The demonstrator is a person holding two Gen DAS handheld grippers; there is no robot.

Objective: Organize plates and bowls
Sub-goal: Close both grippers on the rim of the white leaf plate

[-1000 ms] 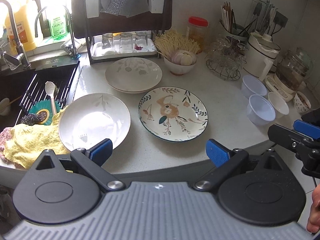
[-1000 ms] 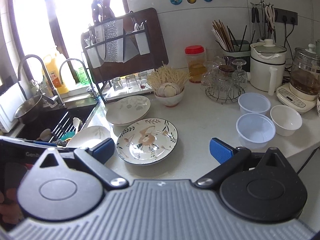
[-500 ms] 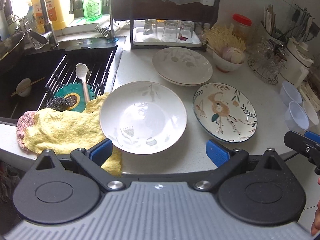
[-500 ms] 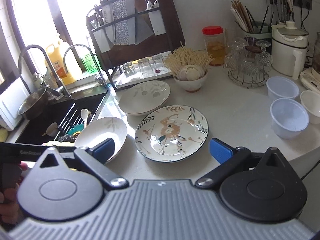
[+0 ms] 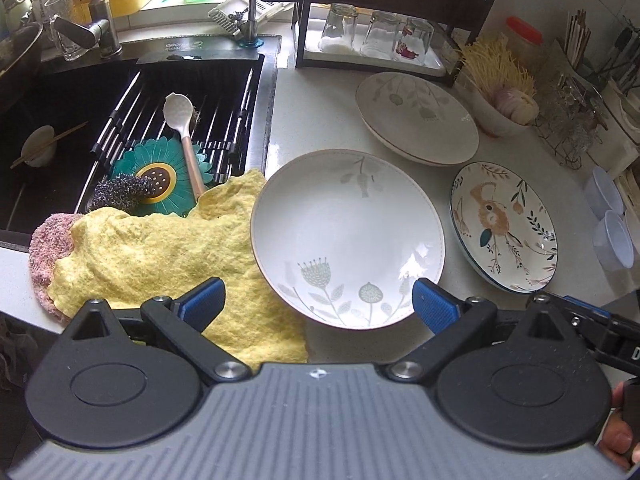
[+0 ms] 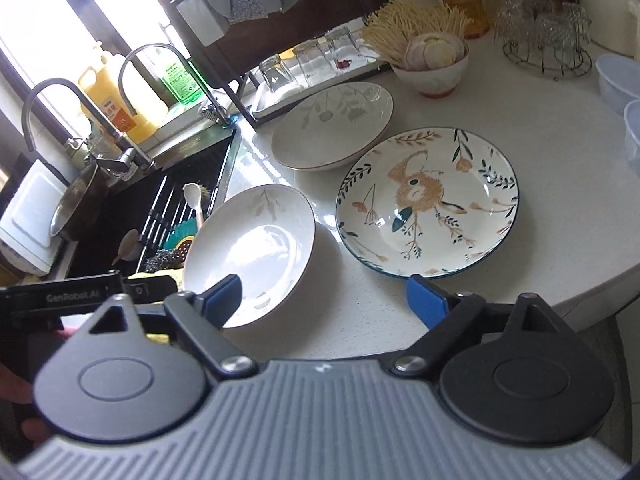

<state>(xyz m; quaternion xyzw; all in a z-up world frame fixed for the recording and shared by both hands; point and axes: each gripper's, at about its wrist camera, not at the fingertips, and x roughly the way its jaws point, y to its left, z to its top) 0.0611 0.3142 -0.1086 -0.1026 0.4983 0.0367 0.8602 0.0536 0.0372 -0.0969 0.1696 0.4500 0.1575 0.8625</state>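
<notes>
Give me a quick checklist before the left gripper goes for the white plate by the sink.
1. Left gripper open: ok.
2. White plate lined up between its fingers: ok.
3. Plate lying flat: not ok, one edge rests on the yellow cloth.
4. Gap to the patterned plate: ok, apart.
5. Right gripper open and holding nothing: ok.
6. Plate dry enough to grip: cannot tell.
</notes>
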